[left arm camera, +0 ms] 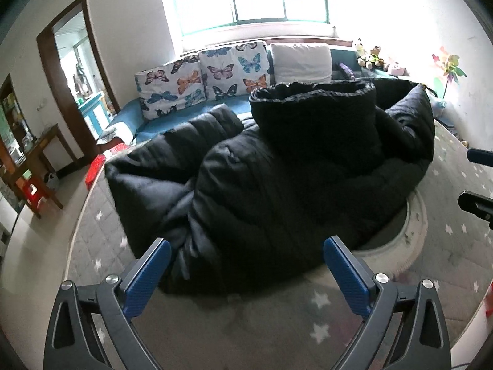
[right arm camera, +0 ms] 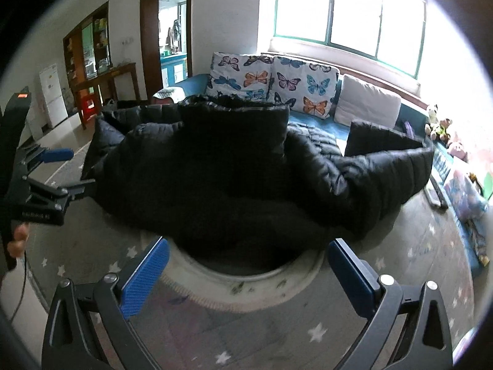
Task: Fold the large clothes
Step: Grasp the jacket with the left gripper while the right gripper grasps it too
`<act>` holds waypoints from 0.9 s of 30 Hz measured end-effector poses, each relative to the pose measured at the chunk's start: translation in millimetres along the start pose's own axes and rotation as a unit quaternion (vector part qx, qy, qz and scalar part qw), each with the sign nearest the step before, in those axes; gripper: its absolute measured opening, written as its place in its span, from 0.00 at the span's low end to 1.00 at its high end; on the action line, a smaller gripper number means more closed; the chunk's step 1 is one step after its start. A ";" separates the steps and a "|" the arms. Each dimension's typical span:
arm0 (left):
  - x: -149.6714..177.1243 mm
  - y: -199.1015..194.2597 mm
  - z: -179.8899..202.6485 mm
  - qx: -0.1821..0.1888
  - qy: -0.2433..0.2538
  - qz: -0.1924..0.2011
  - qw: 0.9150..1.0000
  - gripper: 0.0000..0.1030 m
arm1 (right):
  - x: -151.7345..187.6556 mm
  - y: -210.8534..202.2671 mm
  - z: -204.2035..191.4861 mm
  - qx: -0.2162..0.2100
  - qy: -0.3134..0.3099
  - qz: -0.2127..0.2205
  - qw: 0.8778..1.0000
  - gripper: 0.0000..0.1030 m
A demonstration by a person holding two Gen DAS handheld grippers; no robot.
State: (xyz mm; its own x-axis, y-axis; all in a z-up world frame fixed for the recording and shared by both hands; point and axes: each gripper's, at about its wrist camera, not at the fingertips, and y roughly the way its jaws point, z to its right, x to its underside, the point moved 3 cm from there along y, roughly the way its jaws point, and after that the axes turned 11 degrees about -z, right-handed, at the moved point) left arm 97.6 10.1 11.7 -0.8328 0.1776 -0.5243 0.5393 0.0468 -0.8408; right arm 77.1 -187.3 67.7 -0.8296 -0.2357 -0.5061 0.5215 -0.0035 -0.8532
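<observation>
Grippers first: the left gripper (left arm camera: 246, 249) hangs with its blue pads spread wide and nothing between them, low over the star-printed grey mat (left arm camera: 277, 317). The right gripper (right arm camera: 246, 254) is likewise wide and empty, poised above the same mat where a white ring-shaped print (right arm camera: 246, 286) curves across it.

Directly ahead of both tools lies the task's garment, a black quilted down coat (left arm camera: 277, 166), heaped on the mat in front of a blue sofa (left arm camera: 160, 123) carrying butterfly-print cushions (left arm camera: 200, 80). In the left wrist view the coat's near hem sits just beyond the fingertips, slightly left of centre, and the bulk rises away toward a stiff upright fold edged with a pale seam. In the right wrist view the near edge overlaps the far side of the ring, again just past the fingertips.

The coat's long axis runs crosswise to both grippers, roughly parallel to the sofa, with one lobe reaching left and a tapering sleeve-like lobe reaching right. The left gripper appears at the left border of the right wrist view, level with the coat's left end; each tool therefore seems nearer its own end. Judged from this layout, the coming move calls for a short forward reach by each gripper to the near hem.
</observation>
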 end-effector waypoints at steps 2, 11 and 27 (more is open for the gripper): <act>-13.3 7.5 -5.4 0.007 0.008 -0.003 1.000 1.00 | -9.2 6.4 4.9 0.000 -0.015 -0.005 1.000 1.00; -66.8 54.2 -27.7 0.019 0.039 -0.019 0.999 1.00 | -50.2 40.9 30.1 -0.002 -0.051 -0.012 0.999 1.00; -97.7 123.6 -41.5 0.086 0.048 -0.061 0.993 0.52 | -98.7 99.4 12.4 -0.043 -0.121 -0.025 0.991 0.54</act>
State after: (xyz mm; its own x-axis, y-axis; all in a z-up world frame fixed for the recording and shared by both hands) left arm 250.8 39.3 -35.4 -0.8702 0.2741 -0.4093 0.3992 -0.0944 -0.9120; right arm 213.4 -176.4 34.5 -0.7766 -0.4630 -0.4272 0.4538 0.0593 -0.8891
